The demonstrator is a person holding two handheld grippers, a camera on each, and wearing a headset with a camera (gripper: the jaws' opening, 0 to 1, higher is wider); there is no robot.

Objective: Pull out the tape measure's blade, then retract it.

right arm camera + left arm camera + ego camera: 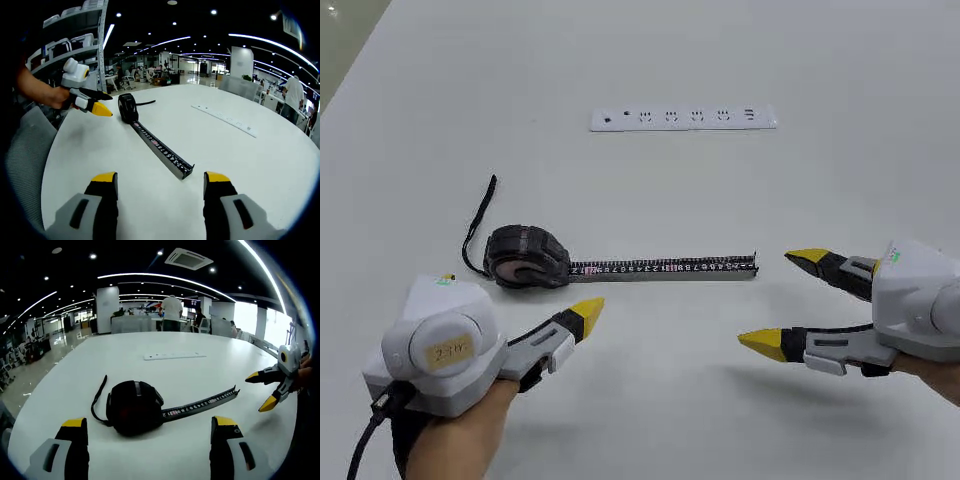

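Note:
A black tape measure lies on the white table, its blade drawn out to the right and resting flat. A black wrist strap trails from its far left side. My left gripper is open just in front of the case, holding nothing; in the left gripper view the case sits between and beyond the jaws. My right gripper is open to the right of the blade's hooked end, apart from it. The right gripper view has the blade running away toward the case.
A white power strip lies flat farther back on the table. The table's left edge runs diagonally at the far left. Office desks, shelving and a standing person are in the background.

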